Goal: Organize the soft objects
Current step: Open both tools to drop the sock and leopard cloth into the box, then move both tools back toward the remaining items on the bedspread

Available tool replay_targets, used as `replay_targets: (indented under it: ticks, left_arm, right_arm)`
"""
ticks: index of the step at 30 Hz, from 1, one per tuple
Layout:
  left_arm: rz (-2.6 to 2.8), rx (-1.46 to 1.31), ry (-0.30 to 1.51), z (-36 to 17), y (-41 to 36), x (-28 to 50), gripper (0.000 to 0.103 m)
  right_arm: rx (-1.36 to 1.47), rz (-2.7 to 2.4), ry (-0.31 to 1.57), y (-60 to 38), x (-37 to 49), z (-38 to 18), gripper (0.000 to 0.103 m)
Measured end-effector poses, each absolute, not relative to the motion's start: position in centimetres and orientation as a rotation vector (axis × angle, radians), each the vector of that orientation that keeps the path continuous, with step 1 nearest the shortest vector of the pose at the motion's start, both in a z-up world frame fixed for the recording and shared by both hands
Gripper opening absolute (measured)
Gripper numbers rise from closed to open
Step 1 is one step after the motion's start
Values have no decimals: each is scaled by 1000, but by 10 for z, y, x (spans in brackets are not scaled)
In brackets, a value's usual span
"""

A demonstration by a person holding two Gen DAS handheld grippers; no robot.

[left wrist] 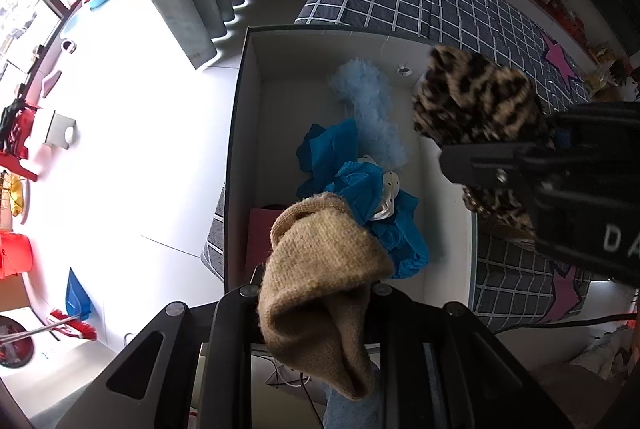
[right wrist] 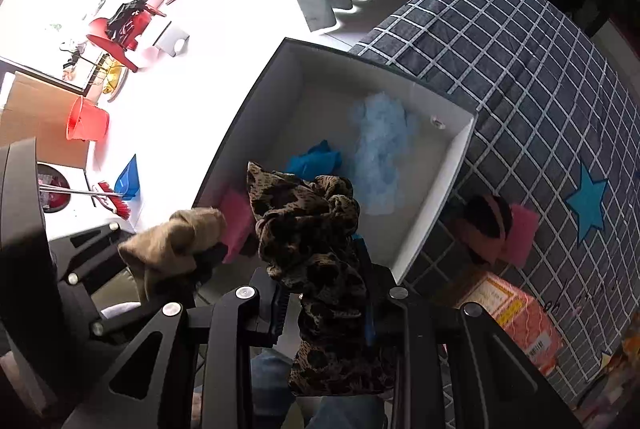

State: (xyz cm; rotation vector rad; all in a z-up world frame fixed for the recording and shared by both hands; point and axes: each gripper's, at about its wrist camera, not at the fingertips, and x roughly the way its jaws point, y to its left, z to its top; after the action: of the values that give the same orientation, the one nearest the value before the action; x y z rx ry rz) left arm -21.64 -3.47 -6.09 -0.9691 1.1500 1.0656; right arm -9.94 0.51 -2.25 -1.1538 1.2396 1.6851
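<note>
While both grippers hang over the box (left wrist: 240, 133), each has cloth pinched between its fingers. Left gripper (left wrist: 316, 293), bottom centre of its own view: closed on a tan sock (left wrist: 320, 269), which bunches up above the fingers and droops below them. In the right view the same gripper sits at lower left, the tan sock (right wrist: 176, 245) clamped at its tip.

Right gripper (right wrist: 324, 293), bottom centre of its view: closed on a leopard cloth (right wrist: 316, 253) that stands up in folds above the fingers and hangs down beneath. From the left view it enters at the right edge, the leopard cloth (left wrist: 476, 101) held above the box's right wall.

Box interior is white, outer rim dark. Inside: a pale blue fluffy piece (left wrist: 368, 109) toward the far end, a bright blue cloth (left wrist: 360, 197) crumpled mid-box with a white spotted item partly under it, and a pink pad (right wrist: 236, 221) against the near left wall.

Box rests on a checked sheet (right wrist: 520, 89). On the sheet, right of the box in the right view, lie a second pink pad (right wrist: 522, 233) and a dark-and-peach cloth (right wrist: 484, 225), touching each other.
</note>
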Motion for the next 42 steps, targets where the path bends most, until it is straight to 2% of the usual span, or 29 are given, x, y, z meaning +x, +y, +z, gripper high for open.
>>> replay_targets:
  ticks: [1,2,4,5,6,11,12,14,15,18,22,26,32,38,42]
  left_arm:
    - [1062,-972,1141,-61,-34,-216,24]
    - [1057,-974,1131,-61,-34,-217,29]
    - [1053,-968,1124,-60,-34,-215,47]
    - [1057,-958,1119,-59,-35,-215,64]
    - [1060,-951,1115,-58,-35,-214,77]
    - [1058,-977,1106,-57,-33,-216,84]
    - [1056,-991,1089,-57,-33,-217,90]
    - [1049,-1018,1054,-57,-30,-219,100]
    - [1040,-1024,1049,-56,-29,-218,103]
    - [998,-1029,1015,-52,-22,-209,103]
    - [926,-1026,964,-35,-9,-186,103]
    - [852,-1051,953,-26,12,-158,103]
    - [781,-1040,1028,-26,27,-110,103]
    - [698,-1185,1075,-41,43,-85,103]
    - [678,-1241,1109,-49,61,-63,103]
  right_arm:
    - [-1154,1685,1251,8,-100,-24,30]
    - [-1154,1687,1268,10,-101,-26,31]
    - [-1150,1697,1286,13,-101,-27,48]
    - [-1138,1702,1282,14,-101,-25,65]
    - [-1130,1702,1282,14,-101,-24,77]
    - [-1064,1677,1347,22,-86,-23,80]
    - [-1055,1667,1367,23,-82,-23,90]
    - [-1032,1644,1396,25,-72,-21,102]
    - [-1012,1648,1419,25,-67,-19,102]
    - [-949,1650,1484,25,-43,-10,102]
    - [-862,1596,1463,28,11,9,102]
    - [-815,1473,1459,32,72,6,102]
    - [-972,1205,1527,44,134,-83,102]
    - [-1115,1186,1611,58,140,-180,102]
    - [-1157,1243,1626,72,128,-219,102]
